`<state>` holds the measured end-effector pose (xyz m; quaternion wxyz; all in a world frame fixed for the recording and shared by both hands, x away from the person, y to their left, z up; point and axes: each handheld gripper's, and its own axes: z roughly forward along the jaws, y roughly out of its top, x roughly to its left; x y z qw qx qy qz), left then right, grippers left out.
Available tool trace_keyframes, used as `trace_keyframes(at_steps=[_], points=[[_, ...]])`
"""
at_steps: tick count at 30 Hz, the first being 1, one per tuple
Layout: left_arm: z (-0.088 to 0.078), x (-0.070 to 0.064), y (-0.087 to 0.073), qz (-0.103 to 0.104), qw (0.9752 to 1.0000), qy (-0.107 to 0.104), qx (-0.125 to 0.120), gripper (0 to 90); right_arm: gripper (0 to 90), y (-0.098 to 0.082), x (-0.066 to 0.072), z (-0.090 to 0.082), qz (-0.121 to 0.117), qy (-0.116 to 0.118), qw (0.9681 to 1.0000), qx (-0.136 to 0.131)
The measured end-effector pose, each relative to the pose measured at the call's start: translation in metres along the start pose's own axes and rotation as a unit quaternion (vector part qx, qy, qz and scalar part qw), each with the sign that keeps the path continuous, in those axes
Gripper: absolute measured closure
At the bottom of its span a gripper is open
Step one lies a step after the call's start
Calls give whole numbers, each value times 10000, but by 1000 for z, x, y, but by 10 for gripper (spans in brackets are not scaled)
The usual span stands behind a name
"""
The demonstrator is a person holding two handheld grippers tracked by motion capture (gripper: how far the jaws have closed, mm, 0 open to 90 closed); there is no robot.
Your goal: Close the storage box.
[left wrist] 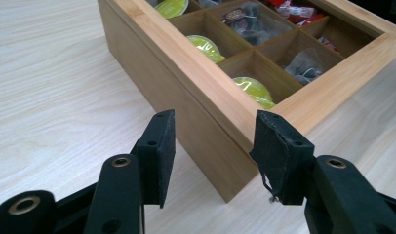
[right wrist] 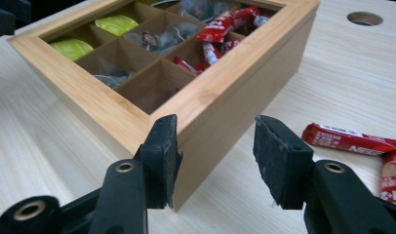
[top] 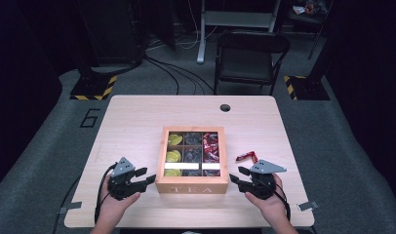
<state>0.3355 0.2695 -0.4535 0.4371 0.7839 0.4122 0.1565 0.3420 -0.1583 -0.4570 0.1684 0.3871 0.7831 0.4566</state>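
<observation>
On the table (top: 137, 112), seen from the high view, the tea box (top: 192, 187) sits near my edge, with my left gripper (top: 146, 177) just left of its front corner and my right gripper (top: 236, 177) just right of the opposite front corner; red sachets (top: 247, 157) lie loose to the box's right. Its lid looks shut, the nine compartments showing through the window. In the left gripper view, my jaws stand apart around the box's near corner, pads (left wrist: 159, 156) off the wood, nothing gripped; green pods (left wrist: 252, 89) fill the compartments along that side. In the right gripper view, my jaws are likewise released, straddling the other front corner of the box (right wrist: 225, 105), one pad (right wrist: 162, 158) close against the wood but not visibly pressing. The sachets (right wrist: 352, 139) lie beyond the box's side. I judge the work barely begun: both hands are placed, the box is ungrasped, and the loose sachets remain outside it.
</observation>
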Motion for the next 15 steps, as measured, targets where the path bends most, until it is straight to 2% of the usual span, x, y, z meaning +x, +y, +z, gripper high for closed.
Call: trace_keyframes(at_steps=[5,12,15], points=[[1,6,-1,3,9999,168,31,496,505,-4,-5,3,17,-103,9999,53],[2,13,-6,-85,9997,214,81,481,491,-8,-9,5,15,-169,9998,99],[0,13,-6,-126,9997,189,-4,478,477,-7,-9,4,-7,-185,9998,75]])
